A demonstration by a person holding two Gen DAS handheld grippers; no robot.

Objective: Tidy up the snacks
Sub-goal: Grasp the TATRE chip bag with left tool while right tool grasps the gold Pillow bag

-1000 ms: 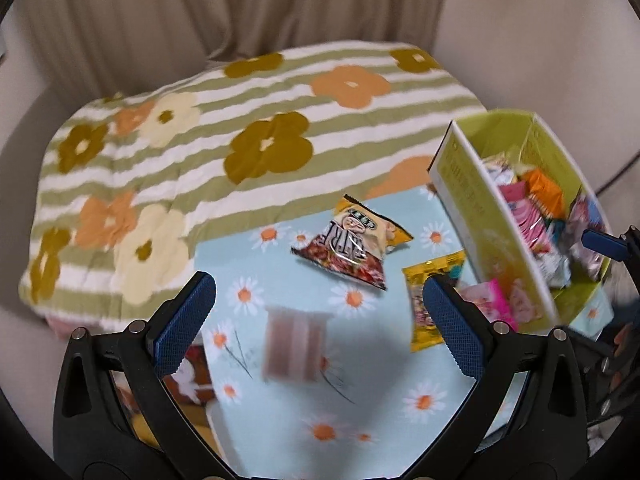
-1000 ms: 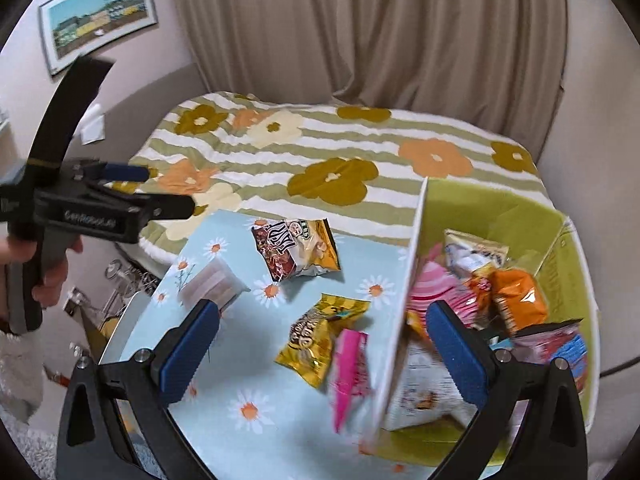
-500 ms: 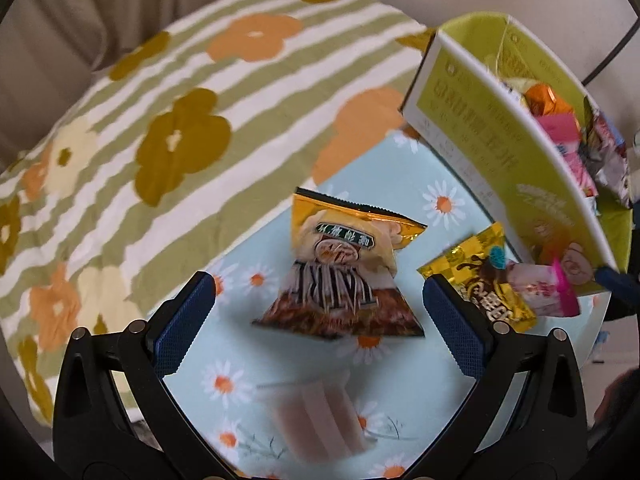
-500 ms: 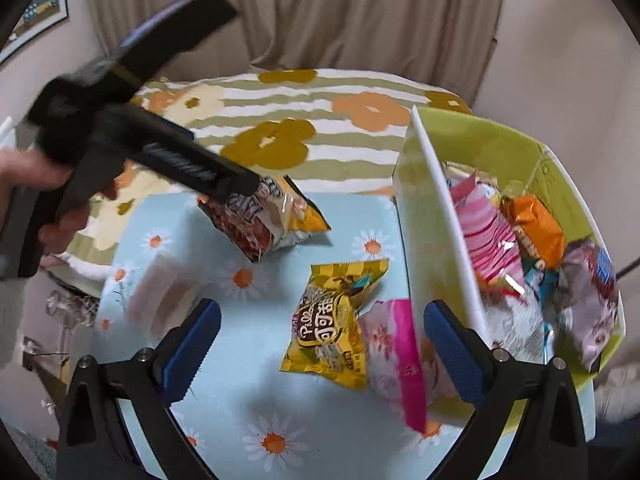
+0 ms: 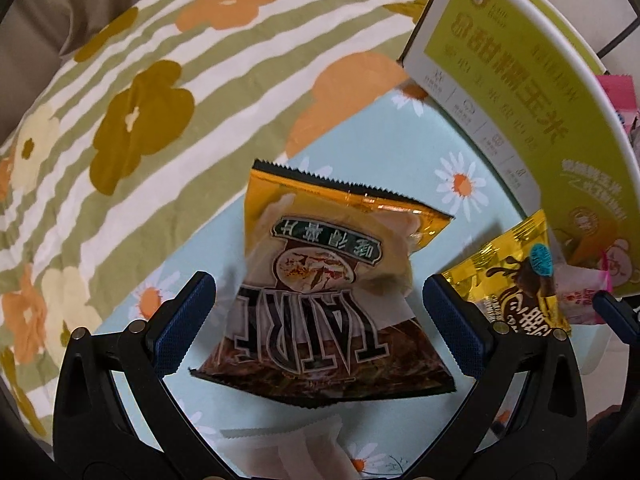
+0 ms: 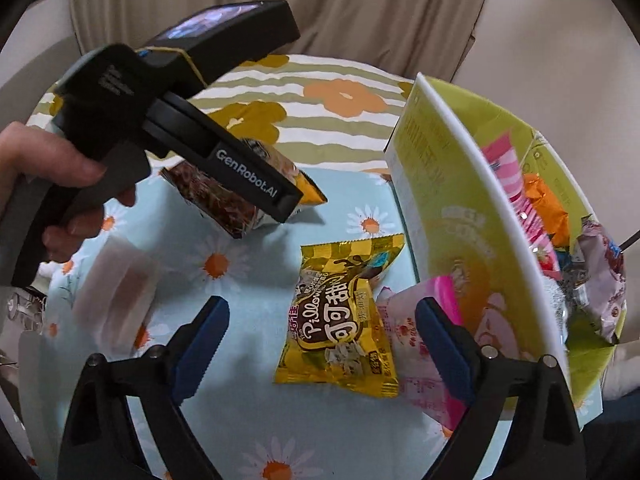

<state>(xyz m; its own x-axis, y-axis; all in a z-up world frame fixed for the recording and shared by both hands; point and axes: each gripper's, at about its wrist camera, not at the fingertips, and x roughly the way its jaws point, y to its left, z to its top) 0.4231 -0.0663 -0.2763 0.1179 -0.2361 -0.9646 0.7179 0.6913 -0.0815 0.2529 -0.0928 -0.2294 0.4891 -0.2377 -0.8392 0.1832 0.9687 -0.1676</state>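
An orange and brown chip bag (image 5: pixel 320 292) lies on the daisy-print cloth, and my open left gripper (image 5: pixel 318 312) hangs just above it, a finger on each side. The same bag (image 6: pixel 224 200) shows partly under the left gripper in the right wrist view. My open right gripper (image 6: pixel 322 332) hovers over a yellow Pillow snack packet (image 6: pixel 344 316) with a pink packet (image 6: pixel 420 344) beside it. A green box (image 6: pixel 440 184) at the right holds several snacks.
A pale pink wrapped snack (image 6: pixel 116 292) lies at the left of the cloth, and it also shows in the left wrist view (image 5: pixel 288 456). A striped flower bedspread (image 5: pixel 140 92) lies beyond the cloth. Curtains (image 6: pixel 320 8) hang behind.
My left gripper has moved forward and down over the chip bag, which now fills its view. My right gripper has dropped closer to the yellow packet.
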